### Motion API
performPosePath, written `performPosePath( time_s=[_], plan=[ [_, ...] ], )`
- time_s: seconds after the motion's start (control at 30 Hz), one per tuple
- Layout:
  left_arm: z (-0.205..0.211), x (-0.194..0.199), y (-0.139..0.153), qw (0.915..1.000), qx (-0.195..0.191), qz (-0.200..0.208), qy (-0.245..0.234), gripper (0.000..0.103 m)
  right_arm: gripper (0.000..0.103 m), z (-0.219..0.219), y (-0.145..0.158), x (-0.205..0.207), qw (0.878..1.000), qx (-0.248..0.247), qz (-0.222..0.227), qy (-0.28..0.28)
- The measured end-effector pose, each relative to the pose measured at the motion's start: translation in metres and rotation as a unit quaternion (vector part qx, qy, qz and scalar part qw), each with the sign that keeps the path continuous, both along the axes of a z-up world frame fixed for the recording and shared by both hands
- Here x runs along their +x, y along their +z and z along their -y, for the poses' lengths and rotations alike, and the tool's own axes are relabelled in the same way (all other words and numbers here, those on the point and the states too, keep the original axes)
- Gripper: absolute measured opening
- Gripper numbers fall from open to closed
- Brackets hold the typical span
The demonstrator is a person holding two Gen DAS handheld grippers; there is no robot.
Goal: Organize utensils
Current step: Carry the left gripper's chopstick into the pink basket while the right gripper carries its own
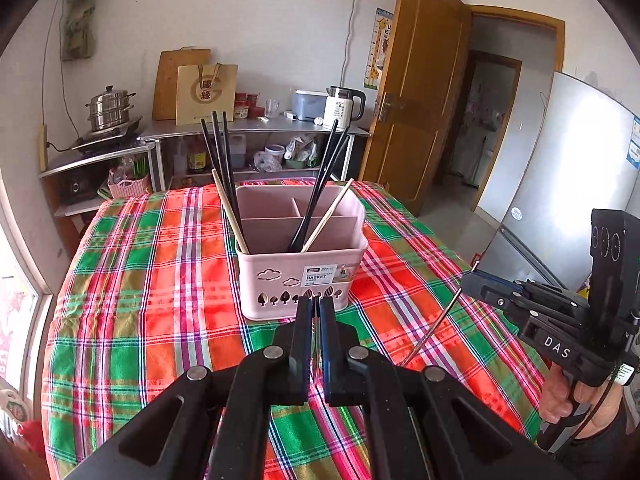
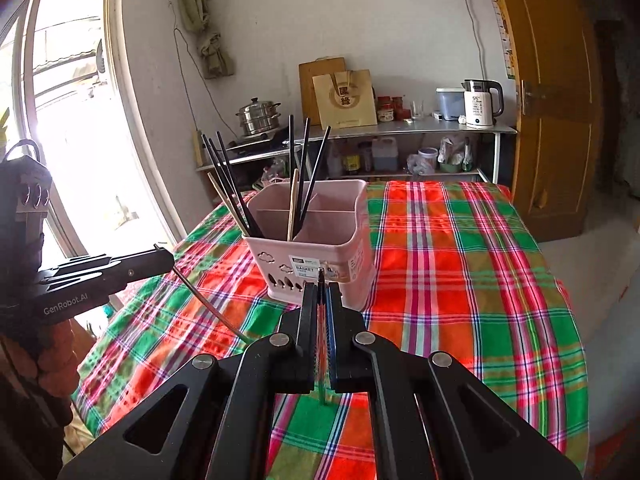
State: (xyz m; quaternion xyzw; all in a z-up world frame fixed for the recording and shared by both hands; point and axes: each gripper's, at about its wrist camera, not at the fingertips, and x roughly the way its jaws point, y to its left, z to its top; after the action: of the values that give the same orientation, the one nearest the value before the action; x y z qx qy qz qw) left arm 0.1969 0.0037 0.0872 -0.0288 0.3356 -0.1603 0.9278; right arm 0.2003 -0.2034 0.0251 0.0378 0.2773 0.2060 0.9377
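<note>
On plaid cloth — pink basket (image 1: 300,276)

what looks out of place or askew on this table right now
Nothing is spilled or damaged. In the pink plastic utensil basket, black chopsticks and pale wooden chopsticks lean mixed together at splayed angles. Each gripper, left and right, is shut on a thin metal chopstick.

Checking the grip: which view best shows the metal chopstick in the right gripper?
The left wrist view: the metal chopstick shows side-on, slanting down from the right gripper. The right wrist view shows it nearly end-on.
</note>
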Motion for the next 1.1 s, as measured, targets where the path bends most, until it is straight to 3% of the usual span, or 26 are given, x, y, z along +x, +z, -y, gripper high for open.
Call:
performPosePath(
  time_s=[0.57,1.1],
  plan=[
    [-0.009,0.006,0.007,1.0,-0.006,-0.007,-0.004,0.003,0.004,-0.004,0.017,0.002,1.0,-0.002,0.02,0.013],
    [-0.042,0.046,0.083,0.9983,-0.035,0.038,0.026,0.003,0.004,-0.028,0.071,0.039,0.996,0.046,0.073,0.032]
  ],
)
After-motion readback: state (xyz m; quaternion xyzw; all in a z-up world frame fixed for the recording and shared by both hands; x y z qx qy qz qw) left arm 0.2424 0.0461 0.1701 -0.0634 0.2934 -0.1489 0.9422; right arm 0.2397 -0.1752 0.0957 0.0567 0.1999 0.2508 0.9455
